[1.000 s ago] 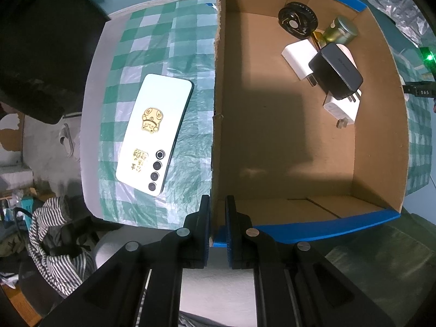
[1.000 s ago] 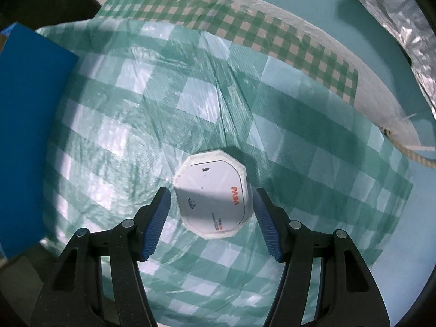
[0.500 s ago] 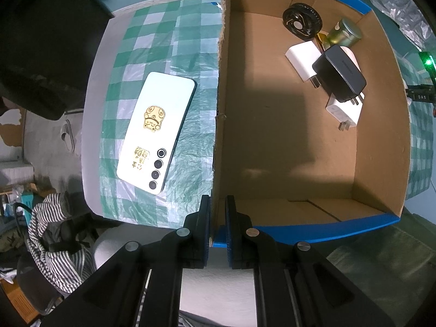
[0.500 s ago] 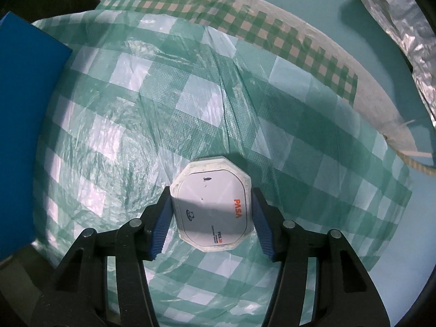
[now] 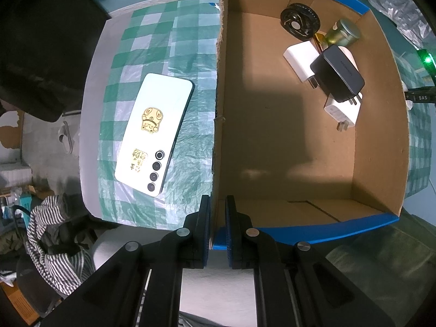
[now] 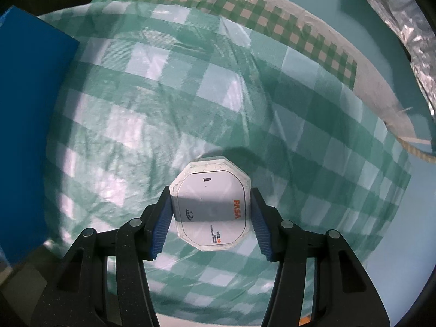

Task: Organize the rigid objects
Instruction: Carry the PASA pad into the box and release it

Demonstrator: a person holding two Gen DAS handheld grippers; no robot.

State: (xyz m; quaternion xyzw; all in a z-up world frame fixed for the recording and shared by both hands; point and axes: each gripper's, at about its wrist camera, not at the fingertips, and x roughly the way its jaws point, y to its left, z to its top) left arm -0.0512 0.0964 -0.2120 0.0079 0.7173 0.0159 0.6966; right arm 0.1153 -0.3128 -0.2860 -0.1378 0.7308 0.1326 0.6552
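The right gripper [image 6: 210, 215] has its jaws pinching the white octagonal PASA-marked box [image 6: 211, 207], which sits near the tabletop's near edge on the green checked cloth [image 6: 190, 87]. Lift straight, keeping it level, then carry it to the cardboard box [image 5: 378, 141]. Only the left view shows that box's inside — chargers [image 5: 338, 73] in its far right corner — and the phone [image 5: 155, 136] outside; the left gripper [image 5: 218, 226] clamps its near-left corner wall.
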